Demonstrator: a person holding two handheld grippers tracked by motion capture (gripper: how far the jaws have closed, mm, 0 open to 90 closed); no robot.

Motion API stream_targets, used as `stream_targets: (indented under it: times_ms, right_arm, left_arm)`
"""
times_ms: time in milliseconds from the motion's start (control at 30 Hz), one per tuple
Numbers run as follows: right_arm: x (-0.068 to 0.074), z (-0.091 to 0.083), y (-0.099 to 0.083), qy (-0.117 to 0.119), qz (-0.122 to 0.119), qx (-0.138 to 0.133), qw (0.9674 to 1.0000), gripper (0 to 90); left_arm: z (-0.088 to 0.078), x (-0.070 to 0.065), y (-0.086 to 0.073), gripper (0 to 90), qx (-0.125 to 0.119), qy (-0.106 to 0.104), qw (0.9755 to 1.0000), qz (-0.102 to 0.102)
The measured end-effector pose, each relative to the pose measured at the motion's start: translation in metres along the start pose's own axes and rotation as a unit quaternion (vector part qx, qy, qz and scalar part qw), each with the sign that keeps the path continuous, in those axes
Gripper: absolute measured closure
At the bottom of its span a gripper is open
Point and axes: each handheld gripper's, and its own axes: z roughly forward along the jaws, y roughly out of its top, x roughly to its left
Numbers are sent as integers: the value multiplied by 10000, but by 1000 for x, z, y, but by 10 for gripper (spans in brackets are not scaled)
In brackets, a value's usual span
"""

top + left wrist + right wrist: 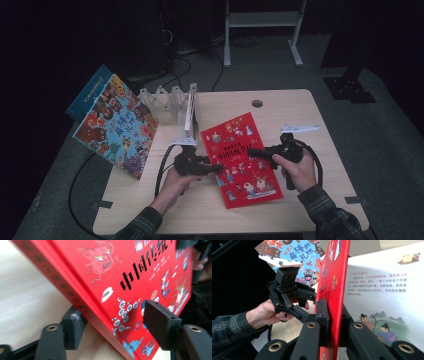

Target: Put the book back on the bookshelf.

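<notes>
A red picture book (242, 160) lies on the wooden table (300, 110) between both grippers. My right gripper (251, 152) reaches in from the right. In the right gripper view it (333, 312) is shut on the edge of the red cover (334, 285), which stands away from a printed inner page (382, 290). My left gripper (216, 168) is at the book's left edge. In the left gripper view its jaws (112, 315) straddle the spine side of the red book (140, 270), one below and one over the cover, set wide apart. The left gripper (309, 302) faces the book.
A colourful picture book (117, 125) leans at the table's left edge, with a blue book behind it. A white zigzag book rack (170, 102) stands at the back left and holds a thin upright book. Cables trail off the left side.
</notes>
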Motion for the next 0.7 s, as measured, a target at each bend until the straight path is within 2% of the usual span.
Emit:
stream_targets:
  times_ms: [100,200,300,433,533,600,700]
  right_arm:
    - [-1,-1,-1,-69,-83,-26,9999,792]
    - [0,-2,-2,-171,-268,-42,9995,762]
    - [1,-1,-4,-401,-563,-11,9976,707]
    - [1,-4,-7,-552,-706,-5,9960,666]
    - [1,-4,-10,-784,-913,71,9927,610]
    - [0,-6,-12,-799,-896,46,9928,596]
    - [-1,-7,-15,-941,-1006,53,9905,549]
  left_arm:
    - [-5,-2,2,413,-163,-16,9998,66]
    - [-7,-3,4,416,-218,8,9996,179]
    - [-8,-5,5,430,-282,-18,9992,292]
    - [-9,-11,7,432,-327,-16,9983,472]
    - [-9,-14,7,432,-421,-102,9974,576]
    - [-8,-17,8,431,-424,-106,9968,664]
    - [-6,-20,9,429,-441,-188,9962,731]
